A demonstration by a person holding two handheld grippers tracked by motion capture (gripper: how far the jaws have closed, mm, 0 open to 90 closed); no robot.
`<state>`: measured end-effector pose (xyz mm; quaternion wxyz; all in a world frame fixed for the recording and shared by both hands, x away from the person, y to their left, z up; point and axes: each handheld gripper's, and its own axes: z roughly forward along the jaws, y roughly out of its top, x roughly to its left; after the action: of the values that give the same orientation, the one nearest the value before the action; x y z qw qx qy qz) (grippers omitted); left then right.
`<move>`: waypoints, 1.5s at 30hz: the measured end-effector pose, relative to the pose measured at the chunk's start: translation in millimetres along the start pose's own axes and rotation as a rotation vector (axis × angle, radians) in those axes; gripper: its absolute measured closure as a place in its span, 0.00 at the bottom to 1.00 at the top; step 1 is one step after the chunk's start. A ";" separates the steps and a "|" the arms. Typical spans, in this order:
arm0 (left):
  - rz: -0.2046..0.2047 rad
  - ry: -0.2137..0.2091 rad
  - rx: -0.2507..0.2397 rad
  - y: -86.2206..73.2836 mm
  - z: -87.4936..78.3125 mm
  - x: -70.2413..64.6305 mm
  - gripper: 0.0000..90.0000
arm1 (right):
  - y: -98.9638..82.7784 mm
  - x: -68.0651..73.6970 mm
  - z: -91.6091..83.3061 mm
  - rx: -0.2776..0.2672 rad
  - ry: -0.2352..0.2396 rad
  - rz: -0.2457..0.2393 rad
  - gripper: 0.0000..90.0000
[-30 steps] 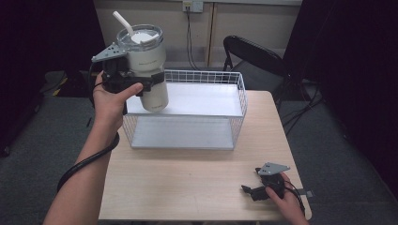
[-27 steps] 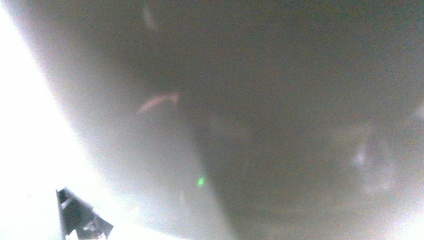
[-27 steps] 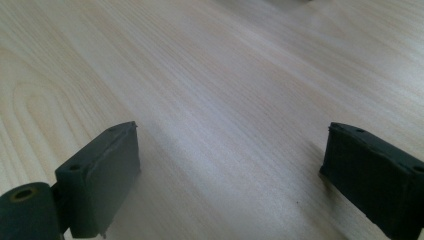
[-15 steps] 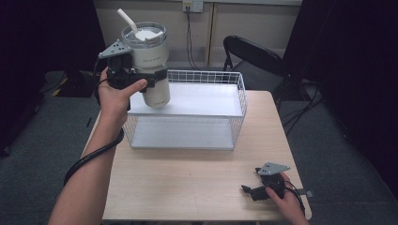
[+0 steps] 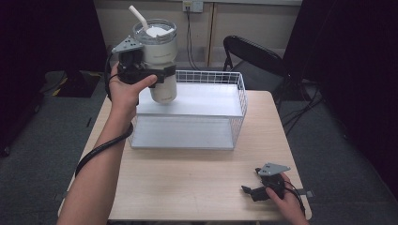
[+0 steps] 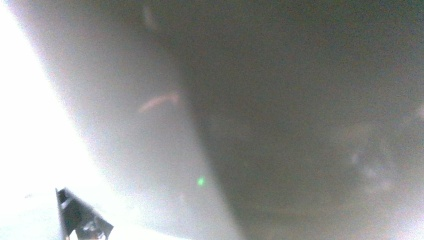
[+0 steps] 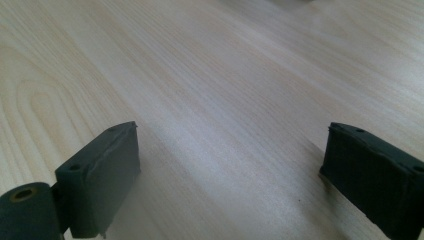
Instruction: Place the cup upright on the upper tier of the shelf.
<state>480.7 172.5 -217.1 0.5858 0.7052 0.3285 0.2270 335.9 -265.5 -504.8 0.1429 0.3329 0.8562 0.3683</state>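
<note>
Left hand [image 5: 126,89] raised above the table's far left corner, holding the left gripper [image 5: 157,75] — its jaws are clamped on the body of a large cream tumbler [image 5: 159,63] with a clear lid and a white straw [image 5: 139,18]. The tumbler is upright, in the air over the far left corner of the white wire basket [image 5: 237,101], its base just above the rim. In the left gripper view the tumbler wall [image 6: 280,125] sits very close and blurred; one dark jaw tip shows at lower left. The basket stands on the far half of the pale wood table [image 5: 187,187]. A black folding chair [image 5: 256,54] stands behind the table, toward the right. Right gripper [image 5: 256,192] rests low at the near right edge of the table, held by the right hand [image 5: 288,204] — jaws spread wide, with bare table [image 7: 225,100] between them.
</note>
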 end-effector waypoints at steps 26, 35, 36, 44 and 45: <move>-0.013 0.097 -0.009 -14.1 21.9 13.1 0.11 | 0.0 0.0 0.0 0.000 0.001 0.000 0.08; -0.011 0.142 -0.008 -24.7 32.0 16.3 0.11 | 0.0 0.0 0.0 0.000 0.001 0.001 0.08; -0.004 0.144 -0.006 -26.3 32.7 16.8 0.11 | 0.0 0.0 0.0 0.000 0.001 0.001 0.08; -0.003 0.168 -0.007 -34.7 36.7 18.2 0.11 | 0.0 0.0 0.0 0.000 0.001 0.001 0.08; 0.005 0.174 0.001 -35.6 36.9 18.5 0.11 | 0.0 0.0 0.0 0.000 0.001 0.001 0.08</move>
<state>512.3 164.5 -260.8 0.5540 0.6841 0.3766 0.2885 335.9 -265.5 -504.8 0.1422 0.3332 0.8562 0.3684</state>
